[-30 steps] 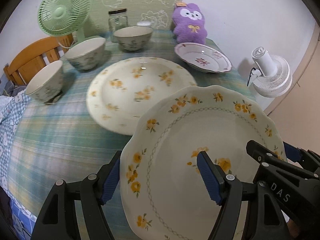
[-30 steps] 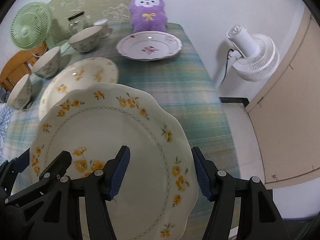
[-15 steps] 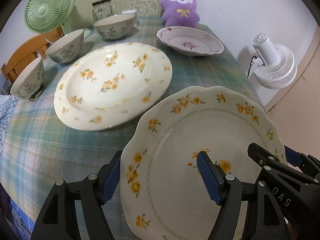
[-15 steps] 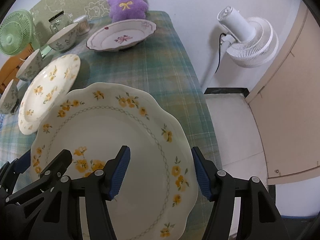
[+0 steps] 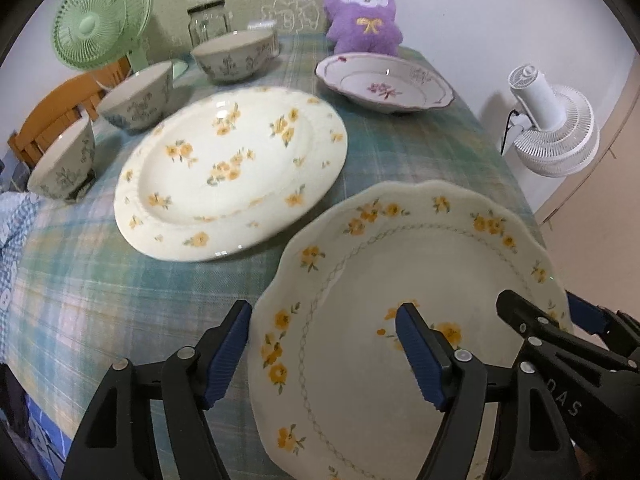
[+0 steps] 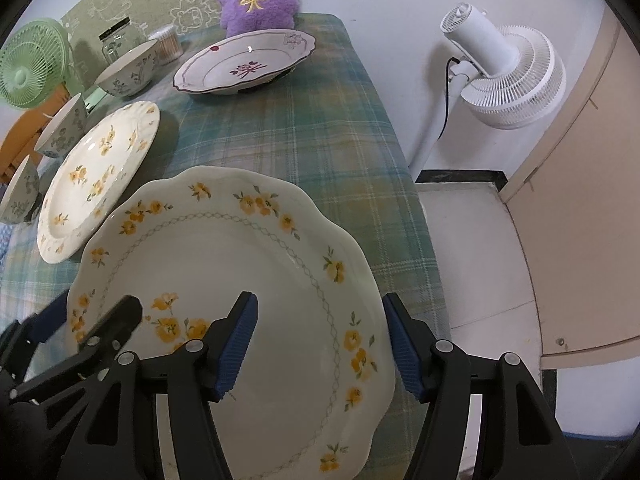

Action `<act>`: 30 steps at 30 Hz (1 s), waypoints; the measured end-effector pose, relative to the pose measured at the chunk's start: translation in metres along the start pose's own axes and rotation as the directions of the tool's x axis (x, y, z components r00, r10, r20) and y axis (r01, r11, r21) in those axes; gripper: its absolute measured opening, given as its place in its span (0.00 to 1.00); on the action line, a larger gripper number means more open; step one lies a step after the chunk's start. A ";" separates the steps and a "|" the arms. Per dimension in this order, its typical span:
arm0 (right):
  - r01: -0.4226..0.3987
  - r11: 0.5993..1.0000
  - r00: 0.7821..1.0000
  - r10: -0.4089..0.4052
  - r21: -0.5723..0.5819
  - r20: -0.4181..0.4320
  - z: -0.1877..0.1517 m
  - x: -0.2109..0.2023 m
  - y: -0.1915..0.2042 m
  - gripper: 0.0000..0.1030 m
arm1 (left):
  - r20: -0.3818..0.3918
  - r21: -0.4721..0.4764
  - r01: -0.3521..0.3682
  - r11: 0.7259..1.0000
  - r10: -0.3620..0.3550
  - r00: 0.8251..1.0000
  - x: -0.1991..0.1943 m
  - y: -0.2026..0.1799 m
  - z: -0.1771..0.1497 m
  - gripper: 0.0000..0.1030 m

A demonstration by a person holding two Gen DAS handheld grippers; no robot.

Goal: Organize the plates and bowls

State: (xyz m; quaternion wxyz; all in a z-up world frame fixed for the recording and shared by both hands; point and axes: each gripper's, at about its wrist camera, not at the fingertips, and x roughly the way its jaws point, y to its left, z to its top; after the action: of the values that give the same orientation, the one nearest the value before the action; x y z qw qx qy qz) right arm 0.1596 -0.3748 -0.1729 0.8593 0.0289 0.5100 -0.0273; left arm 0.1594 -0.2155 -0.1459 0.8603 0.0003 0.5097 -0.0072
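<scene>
Three pale ceramic bowls with grey-blue plant prints stand in a curved row along the far left of the worktop (image 5: 120, 288), which is covered with a green plaid cloth: the nearest bowl (image 5: 64, 168), the middle bowl (image 5: 138, 98) and the farthest bowl (image 5: 236, 56). A clear glass jar (image 5: 208, 24) stands behind the farthest bowl.

The cream scalloped plate with yellow flowers (image 5: 400, 264) sits at the near right corner of the worktop, between both tools. The left gripper (image 5: 324, 312) points steeply down and its jaws straddle the plate's left rim; I cannot tell whether the pads press it. The right gripper (image 6: 319, 300) points down likewise, its jaws pinching the plate's right rim.

Just beyond lies a round cream plate with scattered yellow flowers (image 5: 232, 168), and farther back a white dish with a pink flower (image 5: 384, 88). A purple plush toy (image 5: 364, 16), a green desk fan (image 5: 100, 20) and a white floor fan (image 5: 556, 128) stand around.
</scene>
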 end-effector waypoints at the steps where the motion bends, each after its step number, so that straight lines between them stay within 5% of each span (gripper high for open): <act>1: 0.006 1.000 1.000 -0.006 0.000 0.017 0.001 -0.005 0.000 0.65 | 0.004 -0.001 0.004 1.000 -0.004 1.000 -0.003 0.002 0.001 0.78; 21: -0.067 0.996 0.987 0.074 -0.056 0.143 0.027 -0.082 0.057 0.66 | 0.127 -0.017 -0.010 1.000 0.012 0.992 -0.067 0.065 0.035 0.85; 30: -0.050 0.999 0.984 0.051 -0.013 0.173 0.045 -0.082 0.097 0.78 | 0.163 0.004 0.014 1.000 -0.015 0.986 -0.064 0.109 0.057 0.85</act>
State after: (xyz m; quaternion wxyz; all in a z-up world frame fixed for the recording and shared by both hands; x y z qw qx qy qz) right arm 0.1670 -0.2803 -0.0775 0.9010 0.0357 0.4324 -0.0057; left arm 0.1804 -0.1060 -0.0628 0.8991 -0.0028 0.4375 -0.0141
